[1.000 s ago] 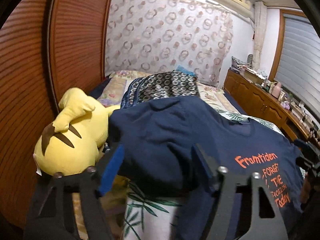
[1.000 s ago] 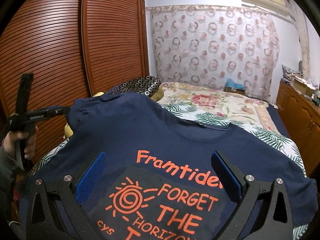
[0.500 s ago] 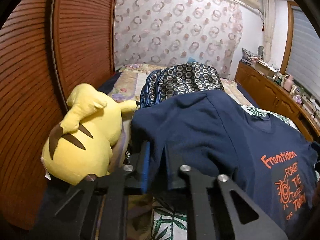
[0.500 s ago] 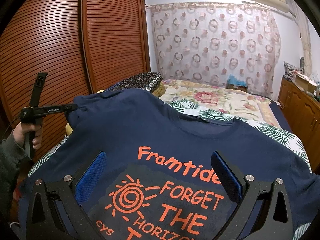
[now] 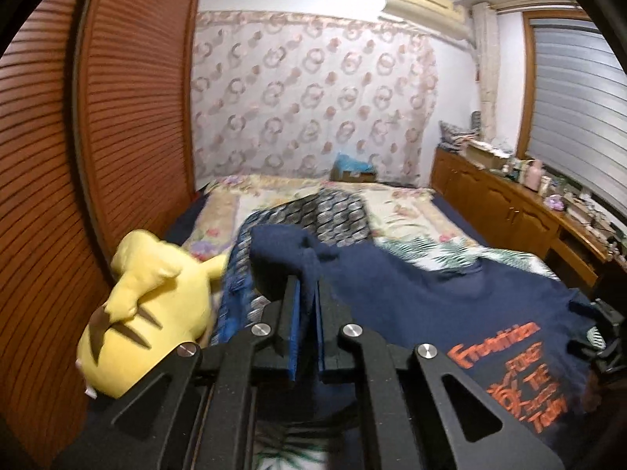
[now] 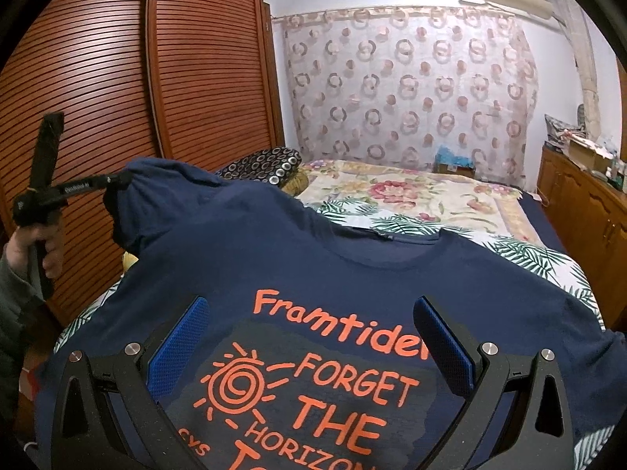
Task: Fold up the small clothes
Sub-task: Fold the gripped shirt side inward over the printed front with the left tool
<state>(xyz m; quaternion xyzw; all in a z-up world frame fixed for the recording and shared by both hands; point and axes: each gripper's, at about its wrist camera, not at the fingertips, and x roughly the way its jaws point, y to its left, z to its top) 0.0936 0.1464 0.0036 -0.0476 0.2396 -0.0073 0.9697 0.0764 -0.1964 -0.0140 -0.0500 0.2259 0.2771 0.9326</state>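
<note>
The navy shirt [image 6: 313, 274] lies on the bed [image 6: 431, 196], printed "Framtiden FORGET THE HORIZON". The left gripper [image 5: 306, 293] pinches its raised sleeve [image 5: 286, 246]; the right gripper [image 6: 309, 337] hovers over the print, jaws wide, grasping nothing.

A home bedroom: bed [image 6: 411, 196], louvered wardrobe [image 6: 117, 98], curtain [image 6: 411, 82].

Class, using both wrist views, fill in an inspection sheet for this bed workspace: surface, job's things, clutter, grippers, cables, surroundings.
Surface: bed with floral and leaf-print covers.
Job's things: navy T-shirt spread print-up, its left sleeve lifted.
Clutter: yellow plush toy and patterned cushion beside the shirt.
Grippers: left gripper shut on the sleeve; right gripper open above the print, touching nothing.
Cables: nothing seen.
Surroundings: slatted wardrobe doors, circle-print curtain, air conditioner, cluttered wooden sideboard.
</note>
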